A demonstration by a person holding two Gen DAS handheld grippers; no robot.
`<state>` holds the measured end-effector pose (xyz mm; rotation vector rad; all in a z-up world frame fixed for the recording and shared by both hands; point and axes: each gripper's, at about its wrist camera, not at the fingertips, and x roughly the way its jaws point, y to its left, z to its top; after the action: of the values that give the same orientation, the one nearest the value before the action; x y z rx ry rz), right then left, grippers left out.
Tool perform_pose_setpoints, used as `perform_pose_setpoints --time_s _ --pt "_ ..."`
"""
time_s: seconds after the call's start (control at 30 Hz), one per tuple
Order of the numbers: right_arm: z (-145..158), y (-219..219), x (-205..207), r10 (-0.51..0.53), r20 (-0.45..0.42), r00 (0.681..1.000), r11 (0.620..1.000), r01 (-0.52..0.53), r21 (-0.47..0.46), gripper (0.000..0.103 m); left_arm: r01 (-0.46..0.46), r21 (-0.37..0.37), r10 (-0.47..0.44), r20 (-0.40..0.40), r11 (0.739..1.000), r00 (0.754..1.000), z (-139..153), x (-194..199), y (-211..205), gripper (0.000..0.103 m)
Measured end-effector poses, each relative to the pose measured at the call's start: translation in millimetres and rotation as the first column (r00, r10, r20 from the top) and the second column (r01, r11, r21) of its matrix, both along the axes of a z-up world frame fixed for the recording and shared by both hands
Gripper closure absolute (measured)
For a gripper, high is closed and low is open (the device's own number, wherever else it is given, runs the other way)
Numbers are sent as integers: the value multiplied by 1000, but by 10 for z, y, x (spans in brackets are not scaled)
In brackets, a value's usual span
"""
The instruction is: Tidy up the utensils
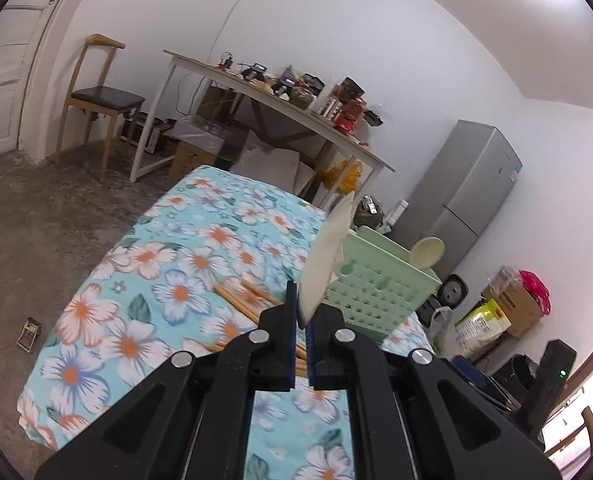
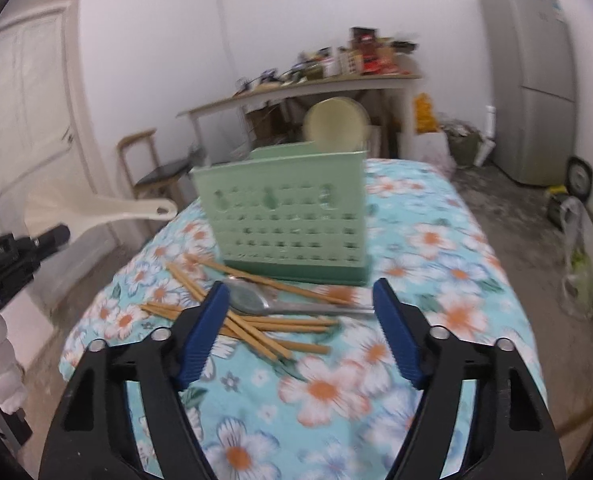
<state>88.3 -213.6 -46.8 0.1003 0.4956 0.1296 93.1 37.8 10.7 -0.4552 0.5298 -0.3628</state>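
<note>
My left gripper (image 1: 302,312) is shut on a cream plastic rice paddle (image 1: 328,252), held in the air just left of the green utensil holder (image 1: 376,292); the paddle also shows in the right wrist view (image 2: 96,210). A cream spoon (image 1: 427,251) stands in the holder (image 2: 288,216). Several wooden chopsticks (image 2: 272,328) and a metal spoon (image 2: 256,300) lie on the floral tablecloth in front of the holder. My right gripper (image 2: 300,308) is open and empty, above the chopsticks and metal spoon.
The floral-cloth table (image 2: 436,280) carries everything. Behind stand a cluttered white desk (image 1: 280,100), a wooden chair (image 1: 100,100), a grey fridge (image 1: 464,196), and bags and boxes (image 1: 496,312) on the floor at right.
</note>
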Motion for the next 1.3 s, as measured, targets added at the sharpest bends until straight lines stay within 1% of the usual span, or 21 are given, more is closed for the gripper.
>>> perform_pose_setpoints --time_s 0.07,0.1,0.17,0.3,0.4,0.5,0.6,0.77,0.87,0.97,1.13,1.23,1.3 --pt "-35 132 197 47 -27 999 999 -47 -19 48 -6 -4 6 -1 1000 1000 -32 42 47 100" --pt "-53 187 296 68 -42 997 997 -69 -25 54 -8 -6 8 -1 1000 1000 -53 55 54 100" --pt "-99 290 456 102 -73 992 993 -105 -45 59 -11 -11 10 -4 1000 1000 -91 93 83 100" --pt "-179 527 699 157 -117 981 983 -166 -78 60 -20 -23 19 -17 1000 1000 -171 201 137 100" --pt "-237 722 785 190 -135 973 972 -206 -118 60 -25 -26 24 -21 999 999 -217 267 163 100" --pt "-317 885 854 201 -153 968 960 -226 -167 60 -25 -32 24 -27 999 999 -265 345 180 100" --pt "-398 1004 919 180 -166 970 949 -215 -229 61 -24 -38 23 -34 999 999 -314 400 181 100" --pt "-496 1109 977 115 -178 977 927 -170 -333 67 -19 -50 17 -49 999 999 -413 493 189 100" --pt "-540 1192 993 91 -182 979 906 -157 -394 69 -18 -62 14 -60 998 998 -460 532 195 100" --pt "-578 1260 987 64 -184 981 876 -143 -461 71 -18 -67 13 -66 998 998 -489 554 203 100" --pt "-621 1311 1037 0 -202 979 857 -104 -505 72 -19 -73 14 -68 997 998 -511 569 218 100" --pt "-650 1359 1057 -24 -216 976 848 -94 -521 77 -20 -72 15 -68 997 998 -507 571 220 100" --pt "-661 1386 1073 -40 -223 974 845 -86 -528 87 -23 -72 18 -68 997 998 -518 576 229 100"
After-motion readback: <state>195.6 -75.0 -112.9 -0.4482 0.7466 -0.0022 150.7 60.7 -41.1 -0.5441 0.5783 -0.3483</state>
